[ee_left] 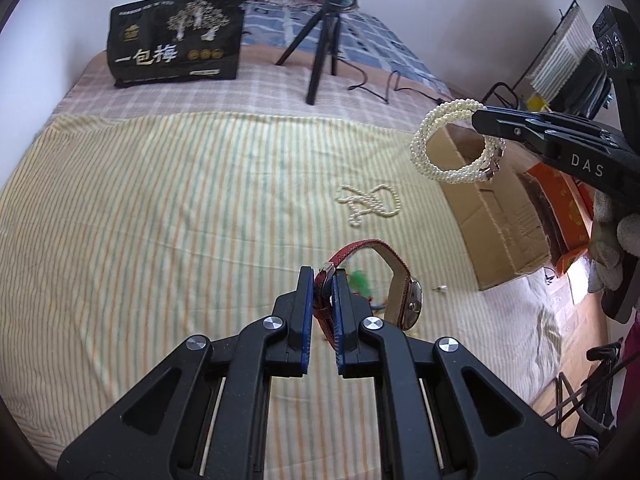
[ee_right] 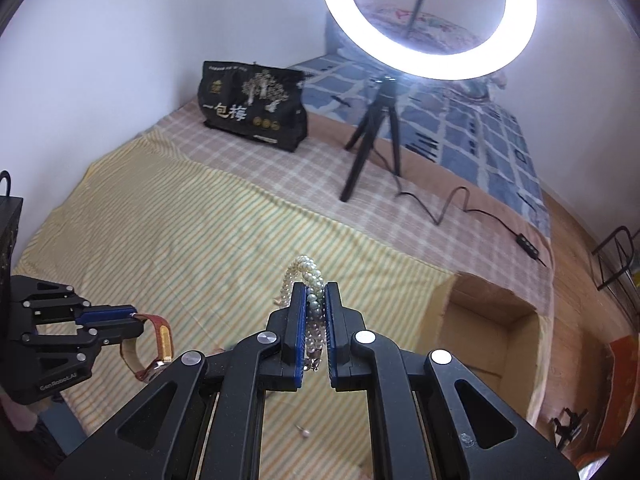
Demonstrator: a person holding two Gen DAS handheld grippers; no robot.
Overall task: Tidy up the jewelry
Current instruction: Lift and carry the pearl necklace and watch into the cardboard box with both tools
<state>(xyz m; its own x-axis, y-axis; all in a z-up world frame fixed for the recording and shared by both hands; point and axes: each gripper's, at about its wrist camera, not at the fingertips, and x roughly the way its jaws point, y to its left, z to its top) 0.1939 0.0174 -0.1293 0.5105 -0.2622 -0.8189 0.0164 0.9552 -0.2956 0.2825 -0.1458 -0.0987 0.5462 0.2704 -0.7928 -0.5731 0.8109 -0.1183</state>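
My left gripper [ee_left: 322, 280] is shut on the red strap of a wristwatch [ee_left: 412, 300] and holds it above the striped sheet [ee_left: 180, 220]; it also shows in the right wrist view [ee_right: 138, 322] with the watch [ee_right: 154, 344] hanging from it. My right gripper [ee_right: 316, 292] is shut on a multi-strand pearl bracelet [ee_right: 306, 276], held in the air next to the open cardboard box [ee_right: 492, 332]. In the left wrist view the bracelet [ee_left: 448, 144] hangs from the right gripper [ee_left: 480, 120] over the box [ee_left: 500, 208]. A pearl necklace [ee_left: 370, 202] lies on the sheet.
A small earring [ee_left: 440, 288] lies on the sheet near the box, and shows below my right gripper [ee_right: 303, 432]. A green-feathered item [ee_left: 360, 280] lies behind the watch. A black bag [ee_left: 176, 40], a ring light tripod [ee_left: 324, 40] and its cable [ee_left: 380, 88] stand farther back.
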